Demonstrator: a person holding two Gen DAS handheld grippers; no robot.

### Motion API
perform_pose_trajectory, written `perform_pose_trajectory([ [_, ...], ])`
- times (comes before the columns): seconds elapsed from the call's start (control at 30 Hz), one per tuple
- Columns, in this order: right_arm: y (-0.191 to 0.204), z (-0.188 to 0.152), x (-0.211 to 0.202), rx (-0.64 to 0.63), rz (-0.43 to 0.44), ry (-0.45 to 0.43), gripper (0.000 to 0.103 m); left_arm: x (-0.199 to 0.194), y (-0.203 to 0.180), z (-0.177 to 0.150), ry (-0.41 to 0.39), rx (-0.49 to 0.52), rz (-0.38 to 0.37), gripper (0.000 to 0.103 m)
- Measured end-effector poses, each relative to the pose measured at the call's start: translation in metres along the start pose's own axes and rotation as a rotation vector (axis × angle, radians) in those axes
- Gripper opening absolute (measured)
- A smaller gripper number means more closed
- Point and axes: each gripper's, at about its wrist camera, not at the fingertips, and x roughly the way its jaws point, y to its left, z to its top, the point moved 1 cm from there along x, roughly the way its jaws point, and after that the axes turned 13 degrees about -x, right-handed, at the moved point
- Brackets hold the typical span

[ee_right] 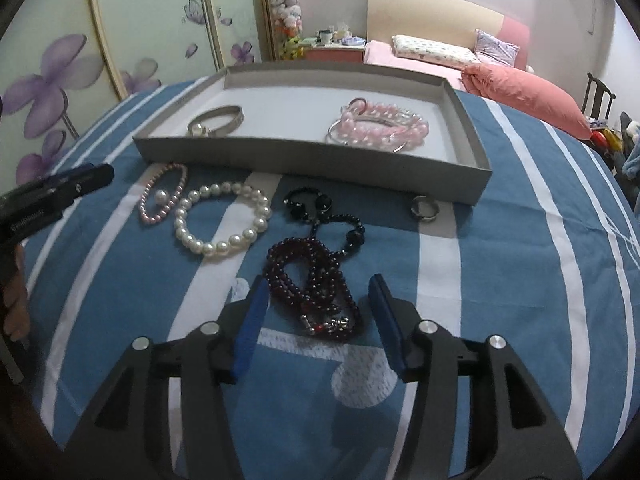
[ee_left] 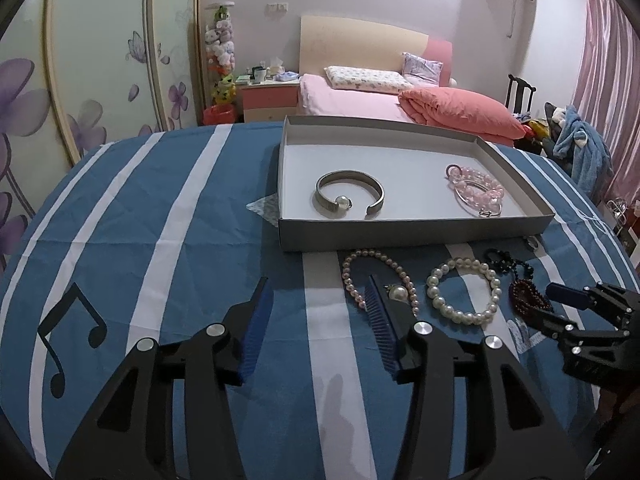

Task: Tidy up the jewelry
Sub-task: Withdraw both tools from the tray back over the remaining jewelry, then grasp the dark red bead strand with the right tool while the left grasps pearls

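Note:
A grey shallow box (ee_left: pixel 416 229) (ee_right: pixel 312 158) holds a silver cuff bangle (ee_left: pixel 350 195) (ee_right: pixel 216 121) and a pink bead bracelet (ee_left: pixel 478 190) (ee_right: pixel 380 127). In front of it on the blue striped cloth lie a pink pearl strand (ee_left: pixel 362 276) (ee_right: pixel 162 194), a white pearl bracelet (ee_left: pixel 464 292) (ee_right: pixel 222 224), black beads (ee_left: pixel 506 262) (ee_right: pixel 324 210), dark red beads (ee_left: pixel 528 296) (ee_right: pixel 316 284) and a ring (ee_right: pixel 425 208). My left gripper (ee_left: pixel 320 298) is open and empty, left of the pink strand. My right gripper (ee_right: pixel 318 300) is open, its fingers either side of the dark red beads.
The cloth (ee_left: pixel 160 240) covers a table with a black music-note print (ee_left: pixel 72 332). Behind are a pink bed (ee_left: pixel 380 92), a flowered wardrobe (ee_left: pixel 80 80), a nightstand (ee_left: pixel 268 96) and a chair with clothes (ee_left: pixel 576 136).

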Motion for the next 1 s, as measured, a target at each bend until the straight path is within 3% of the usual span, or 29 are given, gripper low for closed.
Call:
perform_pose_trajectory([
  [0.07,0.001,0.001,0.002,-0.017,-0.013,0.001,0.05,0.003,0.001,0.0,0.009,-0.007,-0.001,0.049],
  [0.17,0.003,0.002,0.0,-0.031,-0.012,-0.009,0.021,0.007,0.001,0.001,0.02,-0.012,-0.004,0.049],
  [0.23,0.002,0.001,-0.001,-0.027,-0.015,-0.009,0.013,0.01,0.0,0.002,0.033,-0.01,-0.012,0.049],
  [0.53,0.001,0.0,-0.002,-0.02,-0.023,-0.018,0.012,0.032,-0.018,0.008,0.08,0.004,-0.01,0.039],
  [0.7,0.0,-0.001,-0.002,-0.016,-0.018,-0.019,0.012,0.049,-0.025,0.006,0.127,0.046,0.044,0.035],
  [1.0,-0.001,-0.001,-0.002,-0.012,-0.012,-0.02,0.012,0.031,-0.001,-0.001,0.113,0.096,0.108,0.033],
])
